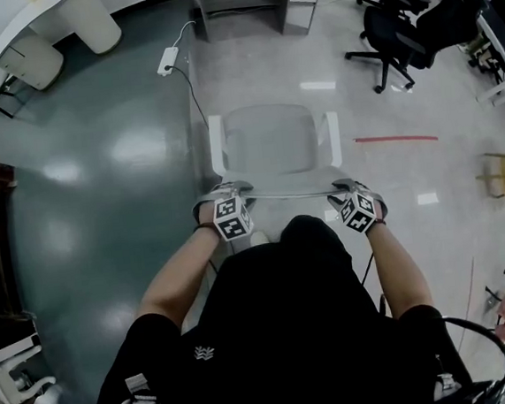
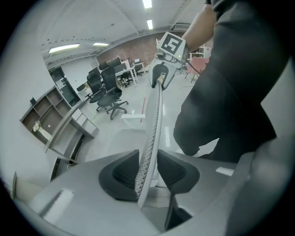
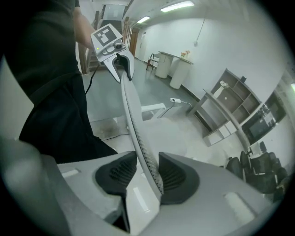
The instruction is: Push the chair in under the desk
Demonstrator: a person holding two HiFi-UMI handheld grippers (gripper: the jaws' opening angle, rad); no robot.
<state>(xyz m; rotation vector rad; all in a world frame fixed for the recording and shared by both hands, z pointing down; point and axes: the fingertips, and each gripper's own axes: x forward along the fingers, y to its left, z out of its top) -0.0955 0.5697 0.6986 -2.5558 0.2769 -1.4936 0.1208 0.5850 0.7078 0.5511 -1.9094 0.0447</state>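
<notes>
White chair (image 1: 273, 141) stands on the floor (image 1: 98, 167), well short of desk (image 1: 303, 3), not under it. Seat faces the desk; backrest (image 1: 292, 194) twd the person (image 1: 291, 326). Its top edge runs L–R across the head view.

Left gripper (image 1: 227, 193) is at the backrest's L top corner, right gripper (image 1: 344, 188) at the R corner. Both sets of jaws are closed on the backrest edge, mesh filling the gap betw. pads.

Rm: floor glossy, dark grey-green on L, pale on R w/ a red line (image 1: 396, 139). Power strip (image 1: 168, 61) w/ cable lies near the desk's L side. Black office chairs (image 1: 396, 32) upper R, white rounded counter (image 1: 84, 17) upper L. Ceiling strip lights (image 2: 147, 3); shelving (image 2: 44, 115) along wall.
</notes>
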